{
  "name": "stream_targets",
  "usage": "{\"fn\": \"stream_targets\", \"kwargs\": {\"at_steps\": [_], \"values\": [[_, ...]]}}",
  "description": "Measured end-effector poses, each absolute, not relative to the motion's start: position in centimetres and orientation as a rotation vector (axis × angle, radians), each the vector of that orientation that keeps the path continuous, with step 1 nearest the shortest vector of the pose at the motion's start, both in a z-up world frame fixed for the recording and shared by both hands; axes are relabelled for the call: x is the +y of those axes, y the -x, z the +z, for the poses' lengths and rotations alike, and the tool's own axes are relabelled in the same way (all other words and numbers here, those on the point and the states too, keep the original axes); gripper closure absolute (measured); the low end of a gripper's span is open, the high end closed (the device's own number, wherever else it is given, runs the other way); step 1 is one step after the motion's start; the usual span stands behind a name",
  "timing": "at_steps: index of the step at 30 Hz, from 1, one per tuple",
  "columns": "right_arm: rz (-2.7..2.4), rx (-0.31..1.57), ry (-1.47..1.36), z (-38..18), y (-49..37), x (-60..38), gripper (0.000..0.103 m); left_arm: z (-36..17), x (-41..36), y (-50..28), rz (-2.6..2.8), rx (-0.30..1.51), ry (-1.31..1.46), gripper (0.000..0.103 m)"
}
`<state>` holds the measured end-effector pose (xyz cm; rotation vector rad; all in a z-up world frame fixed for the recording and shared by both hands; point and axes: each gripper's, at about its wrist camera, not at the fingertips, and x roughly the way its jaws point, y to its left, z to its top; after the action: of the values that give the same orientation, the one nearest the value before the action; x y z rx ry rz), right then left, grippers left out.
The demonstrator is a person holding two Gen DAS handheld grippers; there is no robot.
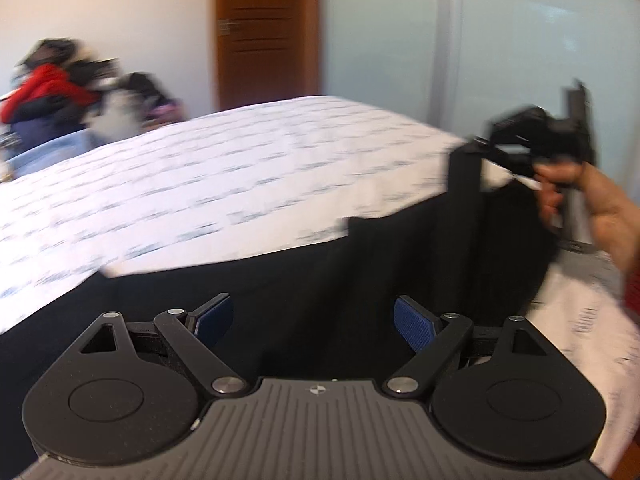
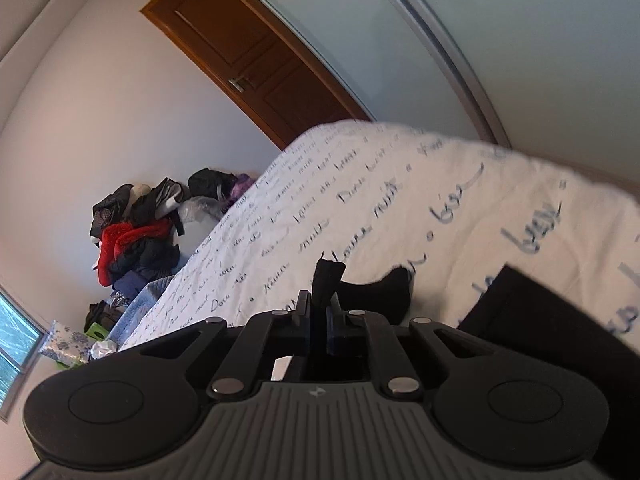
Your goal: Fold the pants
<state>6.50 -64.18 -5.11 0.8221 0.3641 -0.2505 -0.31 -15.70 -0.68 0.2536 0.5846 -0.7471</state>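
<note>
Black pants (image 1: 320,280) lie spread on a white bed sheet with printed writing (image 1: 200,184). My left gripper (image 1: 314,324) is open just above the pants, its blue pads (image 1: 414,326) wide apart with nothing between them. My right gripper (image 2: 318,312) is shut on a fold of the black pants (image 2: 326,276) and lifts it off the bed. In the left wrist view the right gripper (image 1: 480,152) is at the right, held by a hand, with the pants (image 1: 504,248) hanging down from it.
A heap of clothes, red and black (image 2: 132,240), lies at the far end of the bed. A brown wooden door (image 1: 266,32) and pale frosted sliding panels (image 1: 500,48) stand behind the bed. A window (image 2: 16,340) is at the left.
</note>
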Motion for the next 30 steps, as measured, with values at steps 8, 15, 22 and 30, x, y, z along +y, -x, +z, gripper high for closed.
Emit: {"fn": "stream_targets", "kwargs": {"at_steps": [8, 15, 22, 30], "values": [[-0.248, 0.279, -0.687, 0.1, -4.2, -62.8, 0.096, -1.9, -21.1, 2.9, -0.886, 0.537, -0.414, 0.020], [-0.241, 0.246, -0.694, 1.2, -2.4, -63.2, 0.096, -3.5, -23.9, 3.0, -0.890, 0.547, -0.445, 0.052], [-0.245, 0.278, -0.696, 0.6, -3.0, -64.2, 0.096, -3.8, -23.8, 1.6, -0.892, 0.597, -0.366, 0.087], [-0.151, 0.040, -0.506, 3.3, 0.9, -62.2, 0.096, -2.7, -23.2, 2.4, -0.853, 0.507, -0.306, 0.087]]}}
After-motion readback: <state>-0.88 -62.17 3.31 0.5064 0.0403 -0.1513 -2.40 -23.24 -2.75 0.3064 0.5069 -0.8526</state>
